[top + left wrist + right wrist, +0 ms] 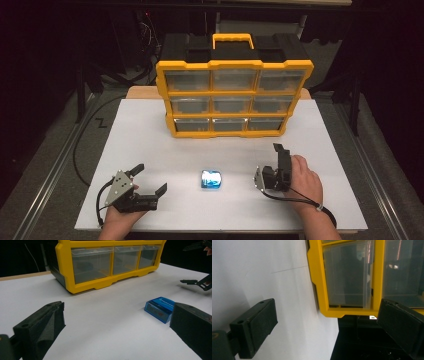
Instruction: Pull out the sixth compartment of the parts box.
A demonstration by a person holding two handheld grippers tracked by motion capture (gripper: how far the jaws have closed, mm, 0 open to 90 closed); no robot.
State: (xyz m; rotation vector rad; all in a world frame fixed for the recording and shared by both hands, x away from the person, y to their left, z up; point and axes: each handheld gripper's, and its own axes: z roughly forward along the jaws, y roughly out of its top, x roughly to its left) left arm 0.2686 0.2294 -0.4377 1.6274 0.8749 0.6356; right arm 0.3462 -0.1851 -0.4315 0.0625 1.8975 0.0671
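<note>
A small translucent blue box [212,179] lies flat on the white table [140,135], between my two grippers. My left gripper [151,178] rests to its left, open and empty, jaws pointing toward the box. In the left gripper view the blue box [160,308] sits just inside the right jaw, ahead of the open left gripper [115,327]. My right gripper [272,160] is held right of the box, rolled on its side, open with nothing in it. The right gripper [327,327] faces the yellow organizer [347,277].
A yellow organizer [234,95] with three rows of clear shut drawers and a handle stands upright at the table's far middle. In the left gripper view its bottom drawers [110,262] look empty. The table's edges drop to dark floor all round.
</note>
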